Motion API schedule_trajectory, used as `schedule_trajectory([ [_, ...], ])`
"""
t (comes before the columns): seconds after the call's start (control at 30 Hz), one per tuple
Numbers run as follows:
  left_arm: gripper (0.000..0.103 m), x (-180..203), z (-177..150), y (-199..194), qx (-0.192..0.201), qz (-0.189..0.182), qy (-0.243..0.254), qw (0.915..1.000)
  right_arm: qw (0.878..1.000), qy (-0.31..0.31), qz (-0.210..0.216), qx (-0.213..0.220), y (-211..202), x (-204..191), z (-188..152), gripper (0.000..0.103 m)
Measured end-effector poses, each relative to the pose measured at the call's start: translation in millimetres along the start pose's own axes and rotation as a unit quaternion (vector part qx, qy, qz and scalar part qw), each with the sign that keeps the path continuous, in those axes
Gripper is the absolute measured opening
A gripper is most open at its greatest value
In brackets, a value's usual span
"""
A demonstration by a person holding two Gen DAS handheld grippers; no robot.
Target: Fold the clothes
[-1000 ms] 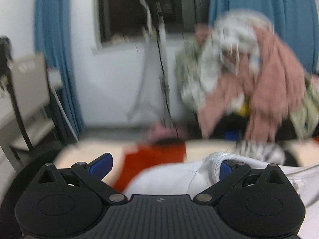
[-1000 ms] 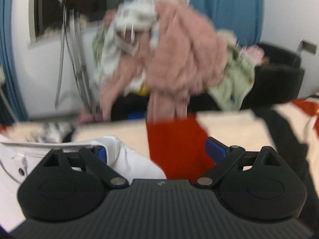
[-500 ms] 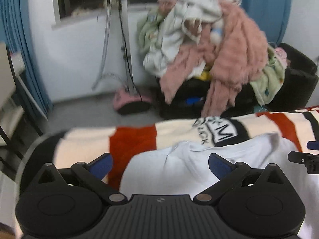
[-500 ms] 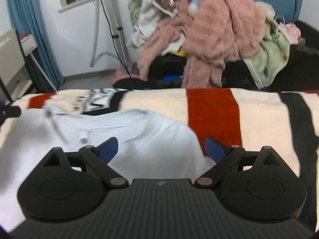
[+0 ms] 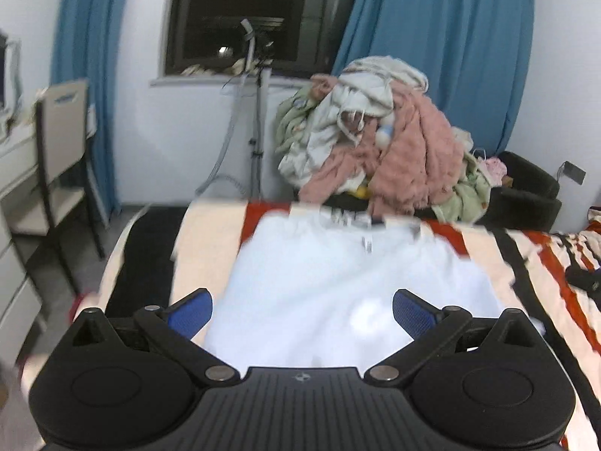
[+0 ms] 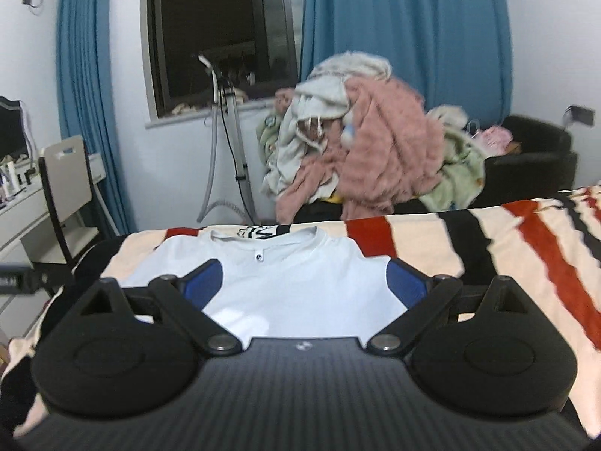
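Note:
A white T-shirt (image 5: 338, 278) lies spread flat on the striped blanket (image 5: 526, 263), its collar toward the far edge. In the left wrist view my left gripper (image 5: 302, 310) hovers open above the shirt's near part, nothing between its blue pads. In the right wrist view the same white T-shirt (image 6: 285, 282) shows its collar and a small neck button. My right gripper (image 6: 304, 283) is open over it and holds nothing. A tip of the left gripper (image 6: 15, 274) shows at the left edge of that view.
A heap of clothes (image 6: 360, 150) in pink, white and green covers a dark armchair (image 6: 533, 158) beyond the bed. A garment steamer stand (image 6: 225, 143) is under the window. A chair (image 6: 64, 184) and desk stand at the left. A dark item (image 5: 586, 278) lies on the blanket at right.
Both grippers have let go of the shirt and pulled back and up. The shirt, held by its shoulders a second ago, now lies flat on the blanket.

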State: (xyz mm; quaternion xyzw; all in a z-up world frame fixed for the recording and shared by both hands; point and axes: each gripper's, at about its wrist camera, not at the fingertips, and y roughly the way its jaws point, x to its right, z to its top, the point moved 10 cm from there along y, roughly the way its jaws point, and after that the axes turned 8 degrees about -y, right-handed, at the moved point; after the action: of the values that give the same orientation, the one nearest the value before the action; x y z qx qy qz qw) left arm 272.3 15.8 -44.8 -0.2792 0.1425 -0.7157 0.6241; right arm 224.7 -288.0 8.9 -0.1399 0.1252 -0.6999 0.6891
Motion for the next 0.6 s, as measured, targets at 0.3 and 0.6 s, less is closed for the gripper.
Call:
schedule_trajectory([
  [0.3,0.1,-36.8,-153.0,-95.9,-0.145,0.042,0.0,0.9885,0.999,0.012,-0.001,0.042,-92.5,-12.6,-69.7,0.095],
  [0.6,0.087,-92.3,-208.9,-100.1,-0.261,0.119,-0.051,0.9566,0.994,0.107,-0.032,0.012,-78.8,37.3,-91.5,0.095],
])
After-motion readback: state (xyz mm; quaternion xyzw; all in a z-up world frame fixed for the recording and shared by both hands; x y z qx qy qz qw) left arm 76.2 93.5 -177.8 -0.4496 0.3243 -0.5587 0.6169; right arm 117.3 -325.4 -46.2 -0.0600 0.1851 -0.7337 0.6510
